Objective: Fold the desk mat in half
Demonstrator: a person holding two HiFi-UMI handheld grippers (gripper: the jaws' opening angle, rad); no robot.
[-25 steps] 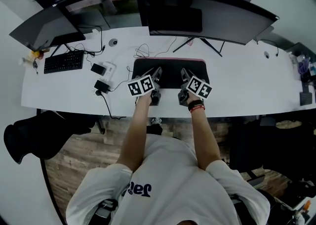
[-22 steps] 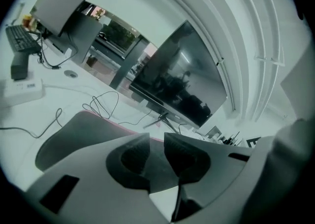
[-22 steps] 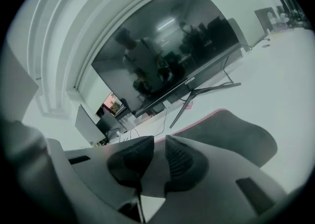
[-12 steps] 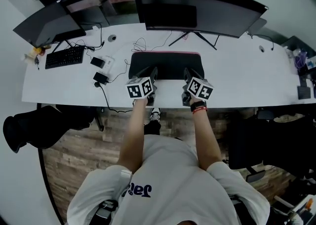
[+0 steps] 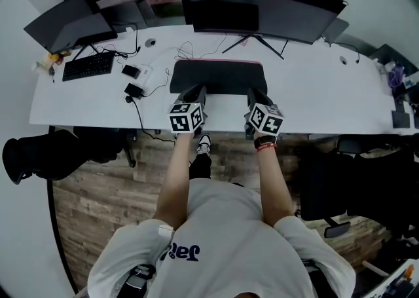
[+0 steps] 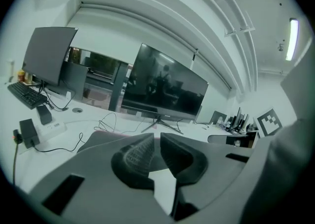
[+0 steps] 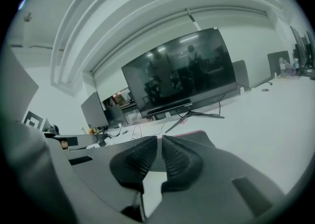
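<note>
Seen from above, a person in a white T-shirt fills the lower middle of the frame. Both forearms reach up the picture to the near edge of a long white table (image 5: 327, 103). Each hand holds a gripper topped by a marker cube.

The left gripper (image 5: 198, 90) and right gripper (image 5: 255, 93) hover side by side at the mat's near edge, one towards each near corner. This is probably so both ends are handled evenly. Both sets of tongs have just been closing and are almost pressed together, with only a thin slit and nothing in it.

Just beyond them, at frame centre, the dark desk mat (image 5: 219, 75) lies flat, a pink line along its far edge. Whether it is already doubled over cannot be told.

Farther up are loose cables (image 5: 190, 50), a keyboard (image 5: 88, 66) at upper left, and a wide monitor (image 5: 262, 8).
</note>
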